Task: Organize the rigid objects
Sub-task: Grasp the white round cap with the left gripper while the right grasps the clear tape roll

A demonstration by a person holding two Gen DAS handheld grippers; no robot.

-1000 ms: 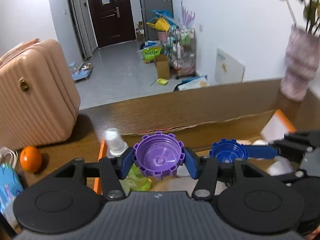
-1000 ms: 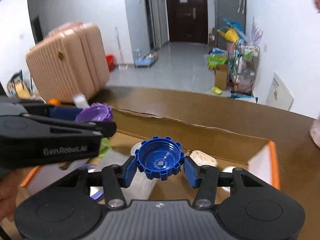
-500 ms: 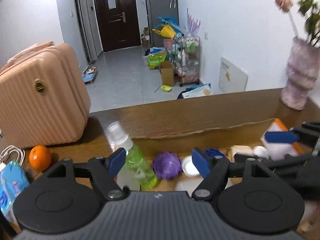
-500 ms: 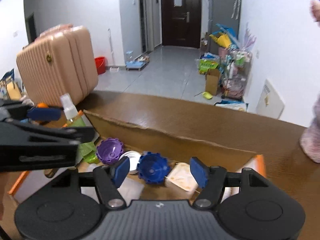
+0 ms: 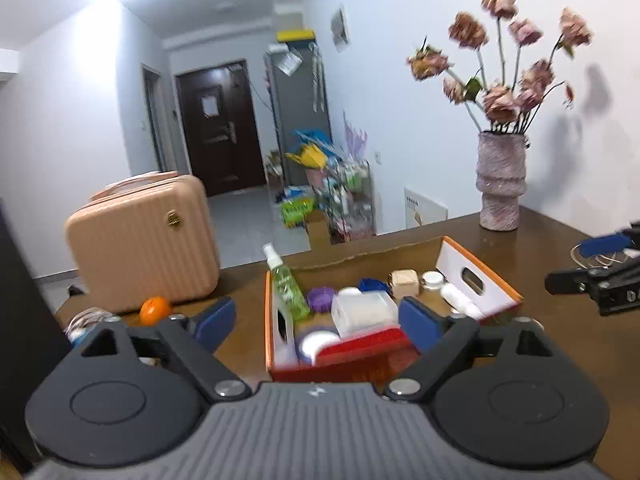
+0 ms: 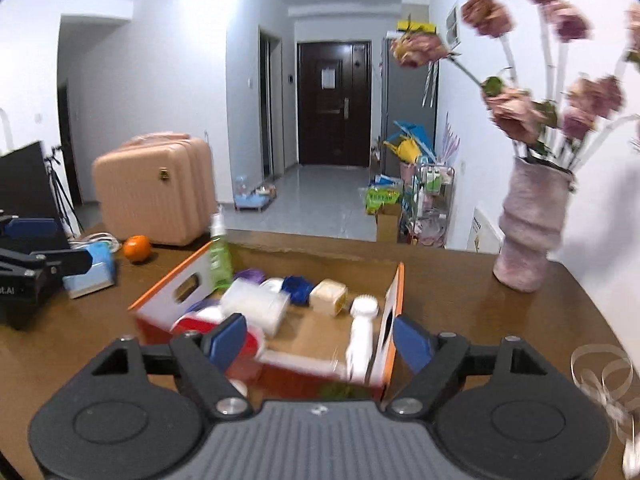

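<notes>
An orange-rimmed cardboard box (image 5: 480, 268) (image 6: 170, 286) sits on the brown table. Inside lie a purple cap (image 5: 321, 298) (image 6: 250, 276), a blue cap (image 5: 370, 285) (image 6: 297, 286), a green spray bottle (image 5: 286, 285) (image 6: 219, 258), a clear plastic container (image 5: 364, 312) (image 6: 256, 306), a white bottle (image 6: 360, 340) and a beige cube (image 5: 405, 283) (image 6: 329, 296). My left gripper (image 5: 316, 326) is open and empty, above the box's near edge. My right gripper (image 6: 320, 344) is open and empty, above the box's near right corner.
A pink suitcase (image 5: 144, 240) (image 6: 156, 196) and an orange (image 5: 154, 310) (image 6: 137, 248) stand left of the box. A blue tissue pack (image 6: 90, 276) lies nearby. A vase of flowers (image 5: 502, 184) (image 6: 528, 224) stands at the back right. Clear ribbon (image 6: 600, 376) lies at right.
Both grippers let go of their caps, which now lie in the box. Both have opened wide and pulled back and up from the box.
</notes>
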